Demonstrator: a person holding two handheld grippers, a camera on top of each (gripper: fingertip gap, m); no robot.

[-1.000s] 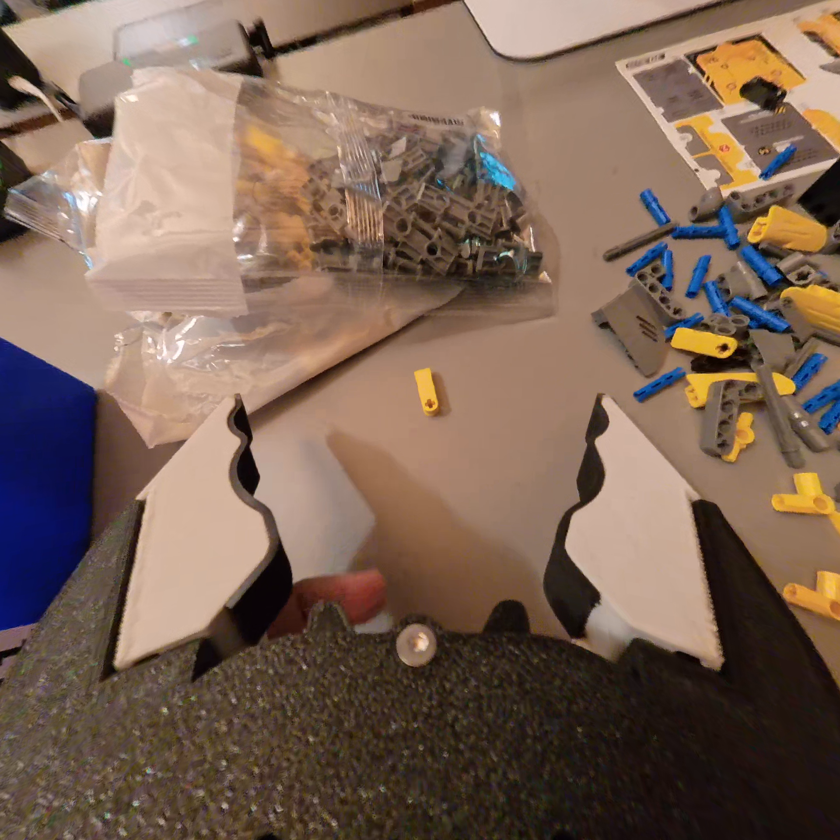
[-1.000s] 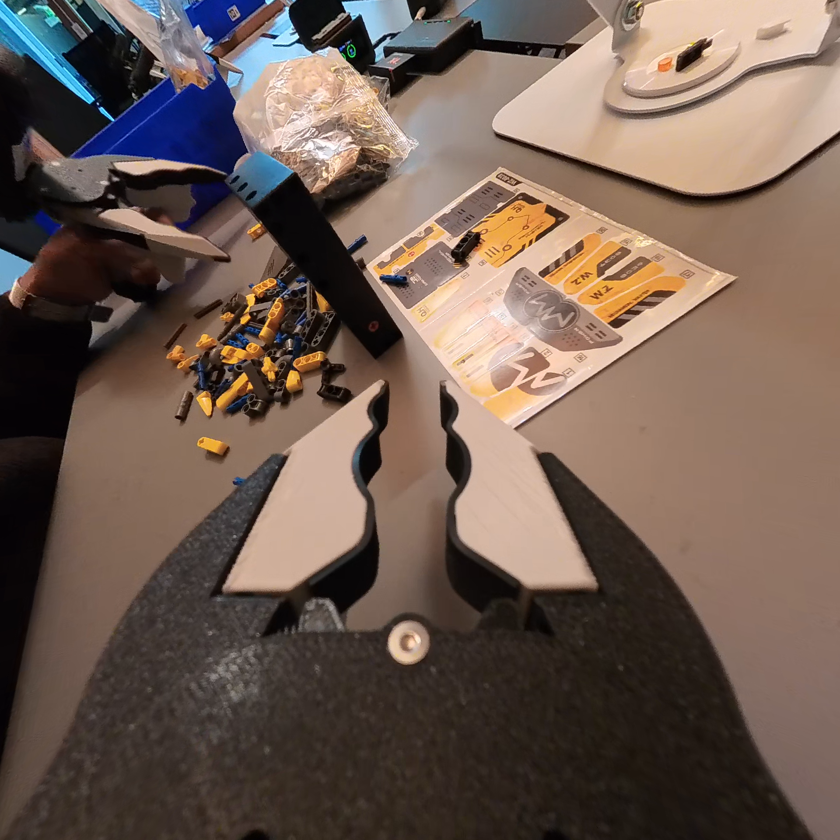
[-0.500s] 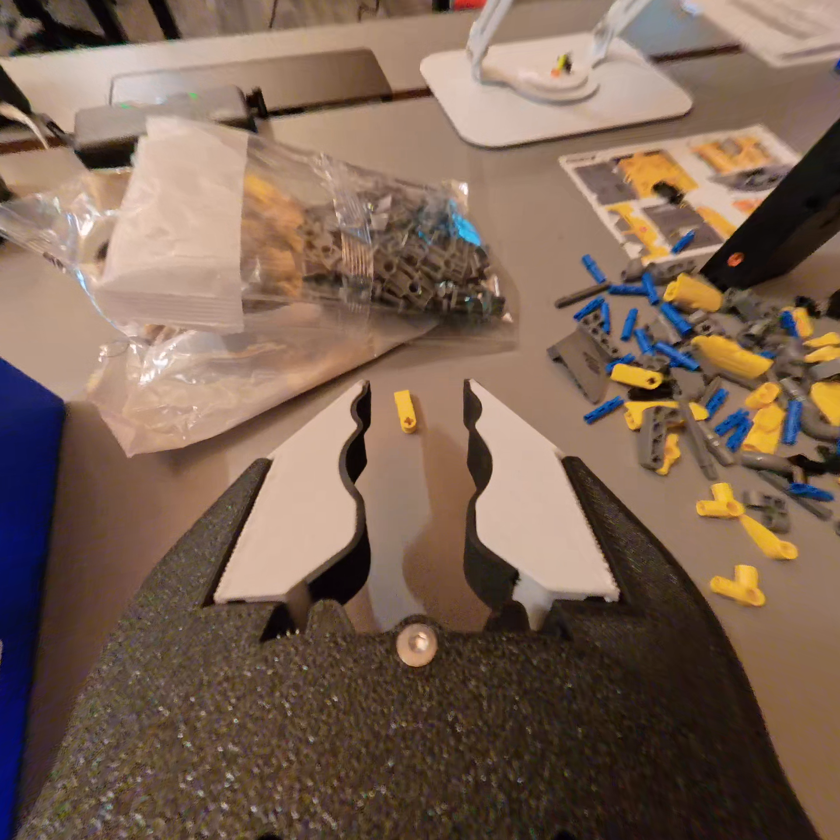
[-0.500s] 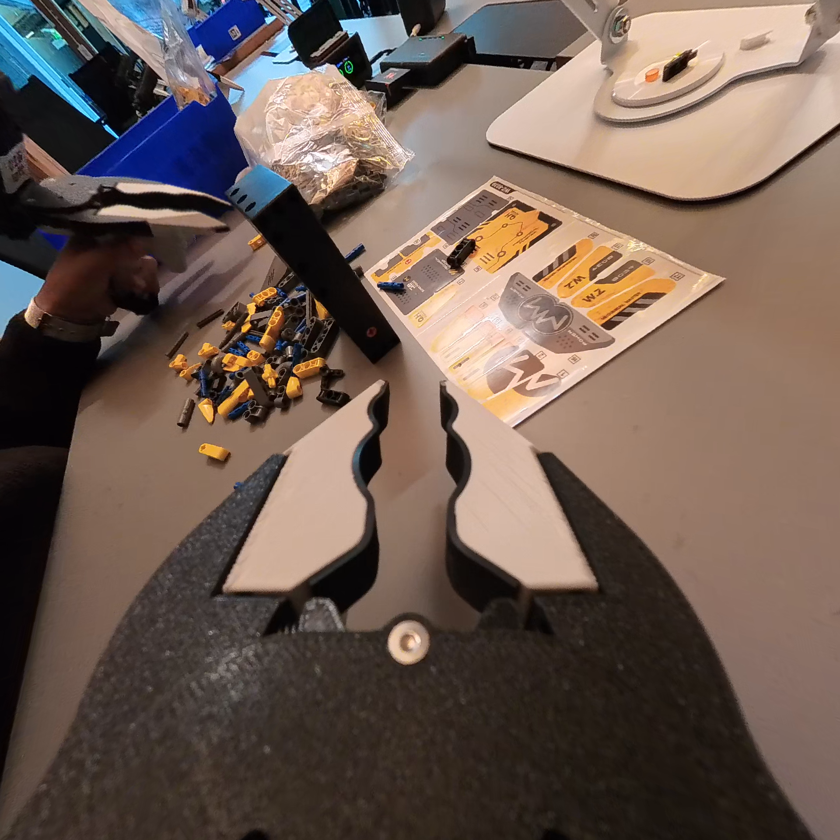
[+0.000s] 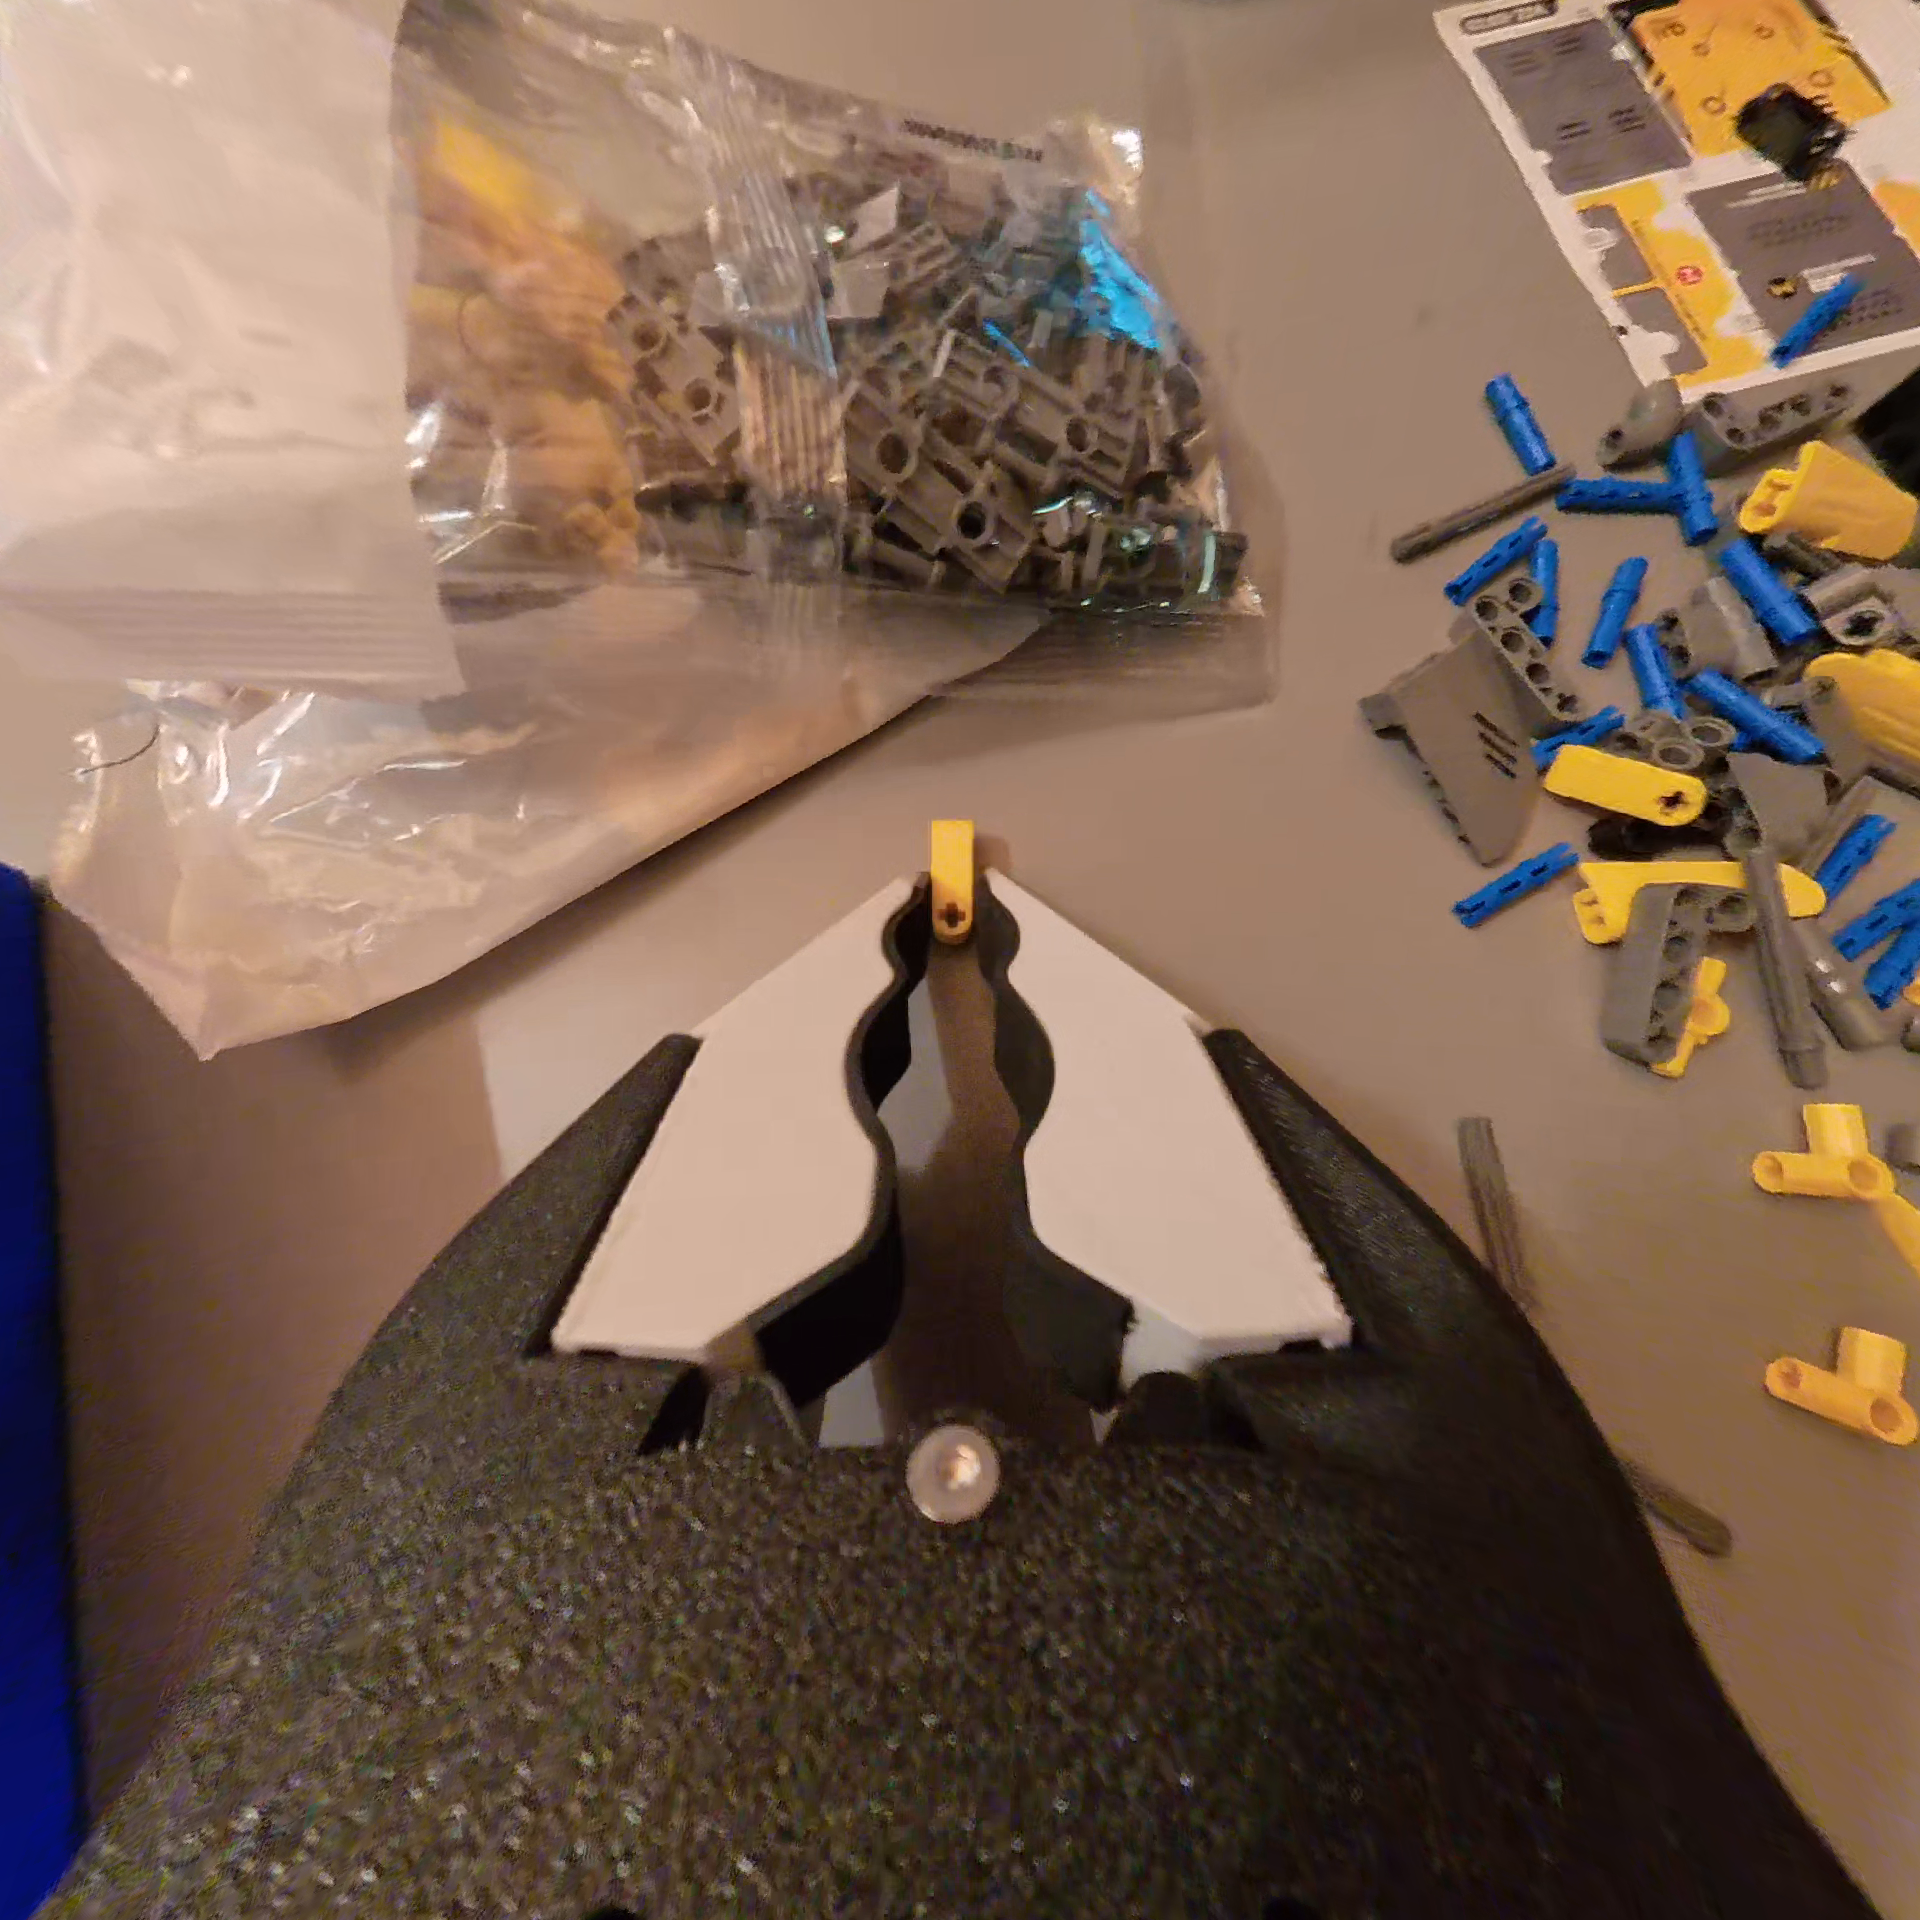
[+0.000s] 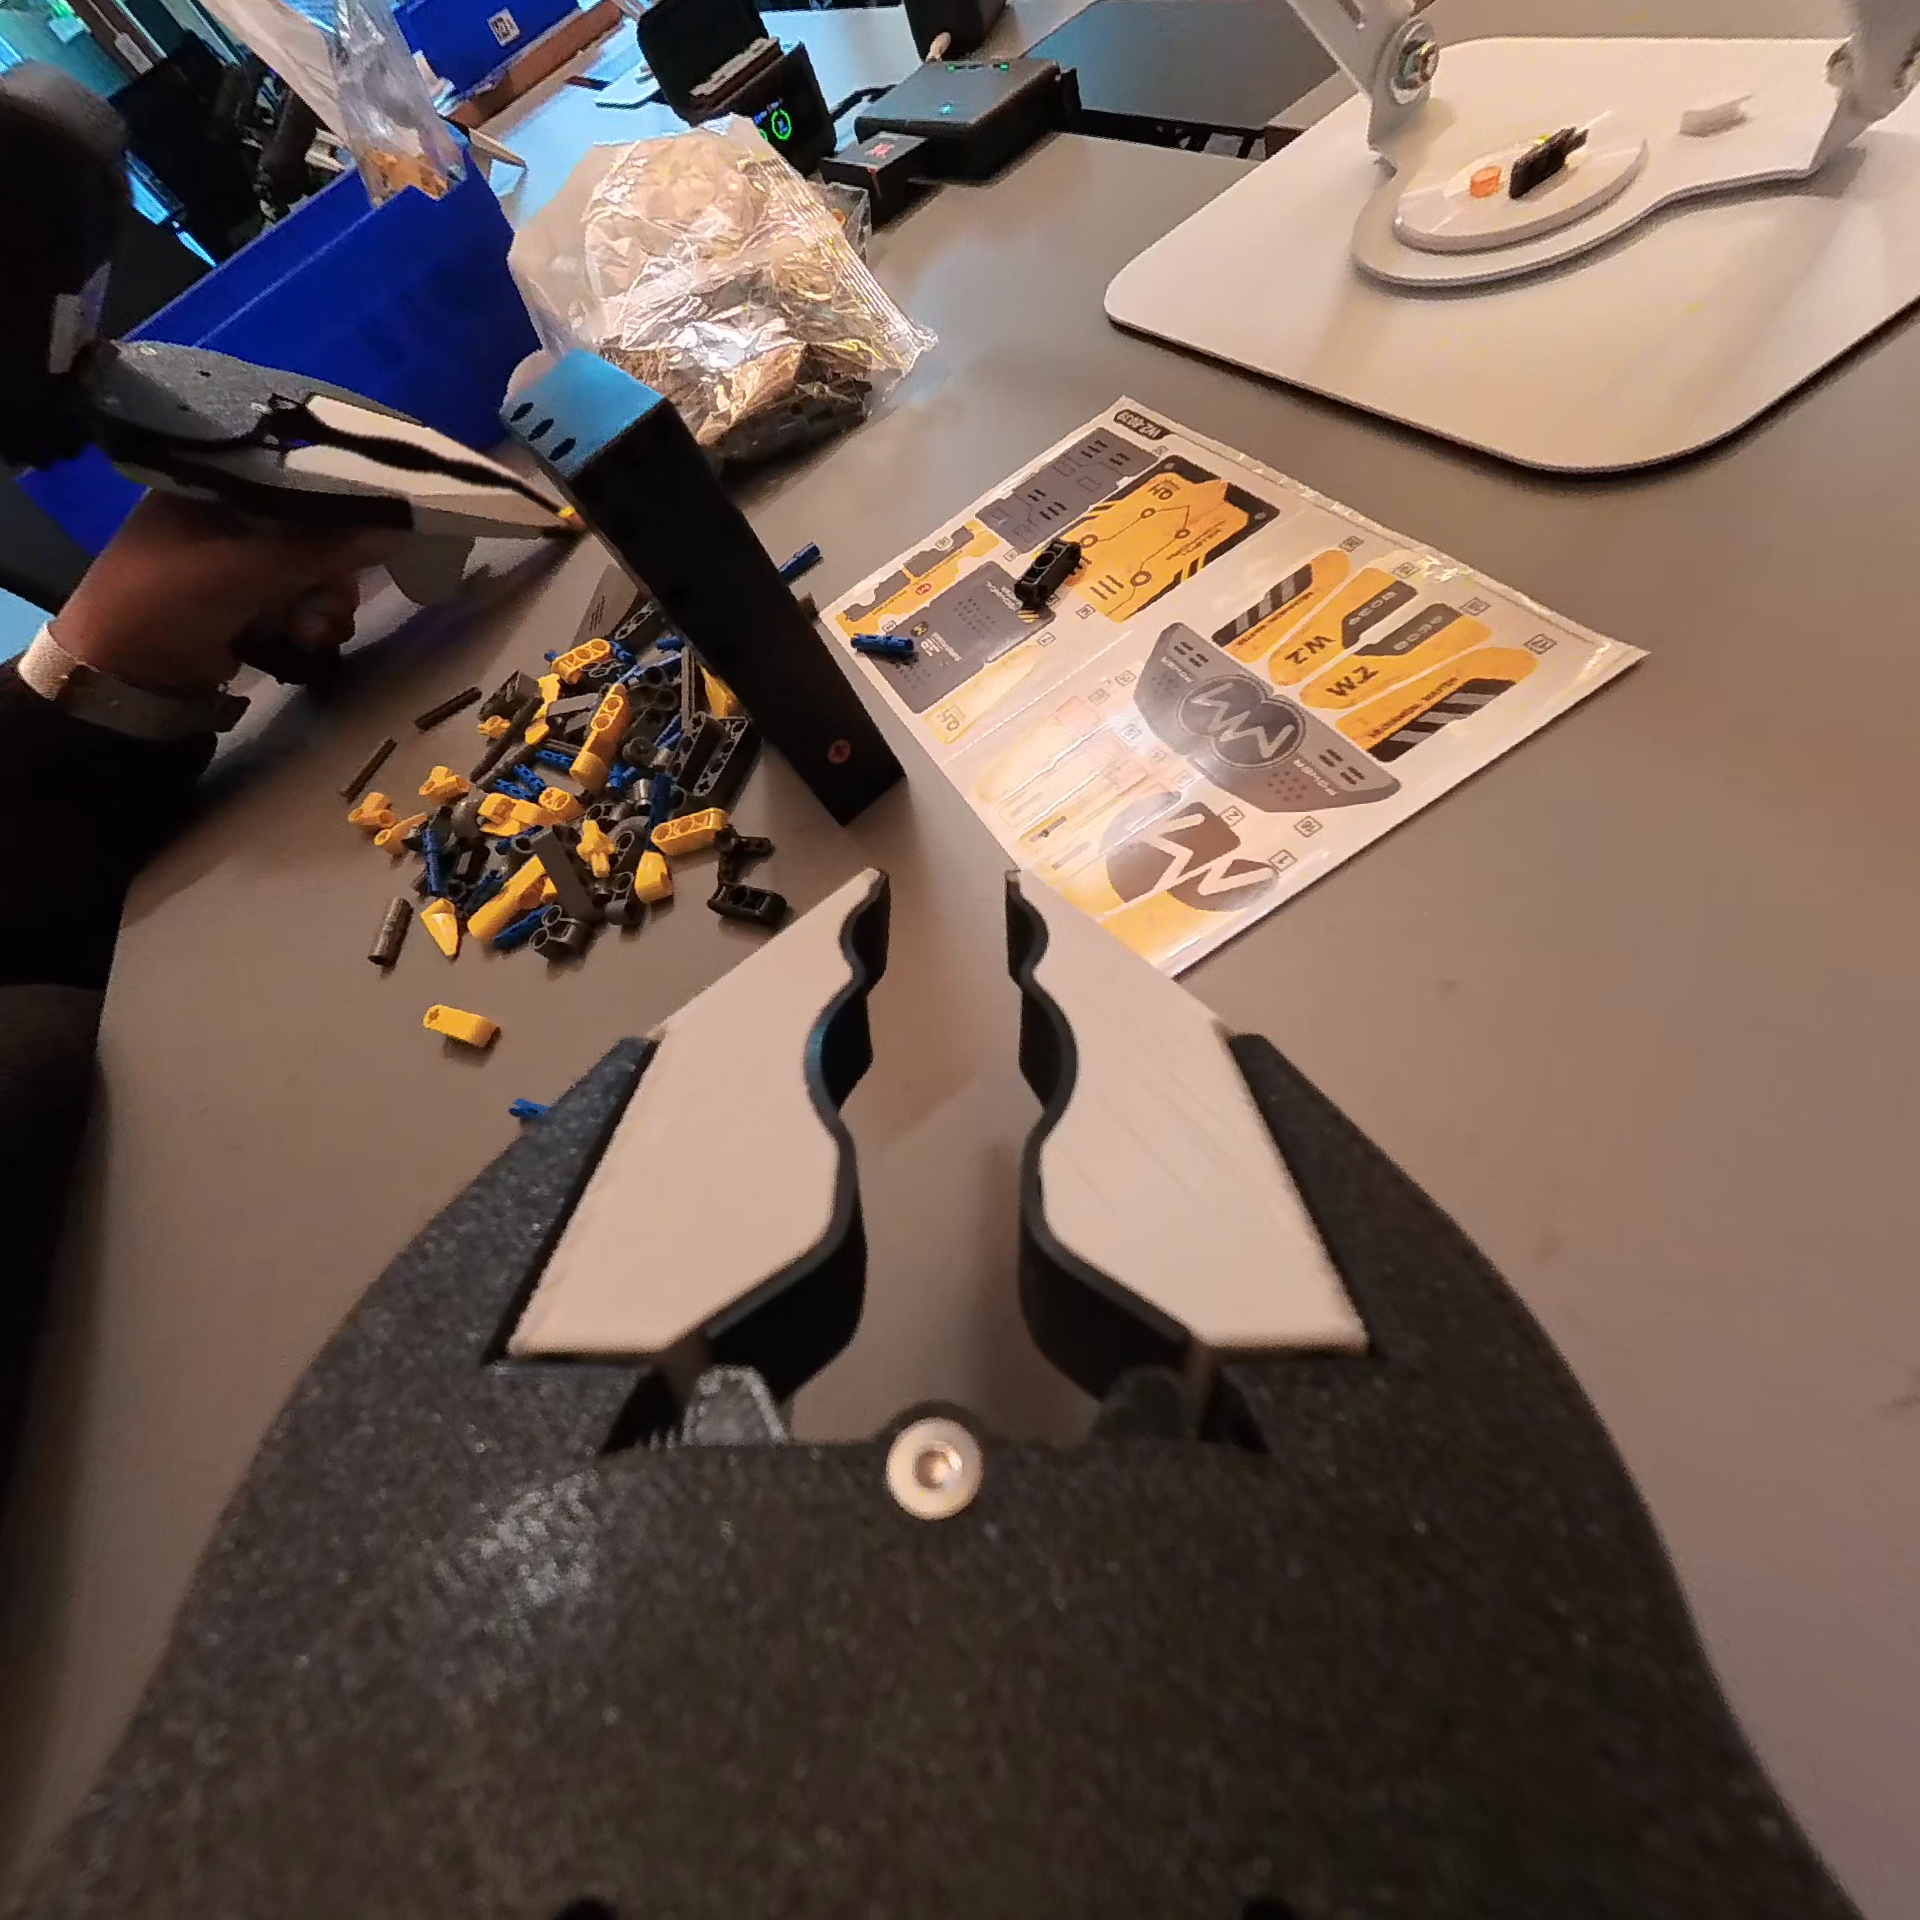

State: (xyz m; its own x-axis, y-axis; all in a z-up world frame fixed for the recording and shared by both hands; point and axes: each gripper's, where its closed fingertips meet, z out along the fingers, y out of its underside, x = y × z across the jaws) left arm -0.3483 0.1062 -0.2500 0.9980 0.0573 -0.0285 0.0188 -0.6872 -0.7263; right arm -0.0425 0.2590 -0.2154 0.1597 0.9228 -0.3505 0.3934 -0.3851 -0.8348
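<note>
My left gripper (image 5: pixel 952 883) has its 2 white fingertips pinched on a small yellow plastic connector piece (image 5: pixel 951 871), whose far end pokes out past the tips over the grey table (image 5: pixel 1195 935). Just beyond it lies a clear plastic bag of grey and yellow building parts (image 5: pixel 831 436), with more crumpled clear wrapping to its left. To the right I see a loose pile of blue pins, grey beams and yellow pieces (image 5: pixel 1704 707), well apart from the tips, and a printed sticker sheet in yellow and grey (image 5: pixel 1621 135) at the far corner.

My right gripper (image 6: pixel 945 883) hangs above bare table with a narrow gap between its fingers and nothing in it. Ahead on the left a tilted black rectangular block (image 6: pixel 707 592) stands between the pile and the sticker sheet. A white stand base (image 6: pixel 1538 312) sits far right.
</note>
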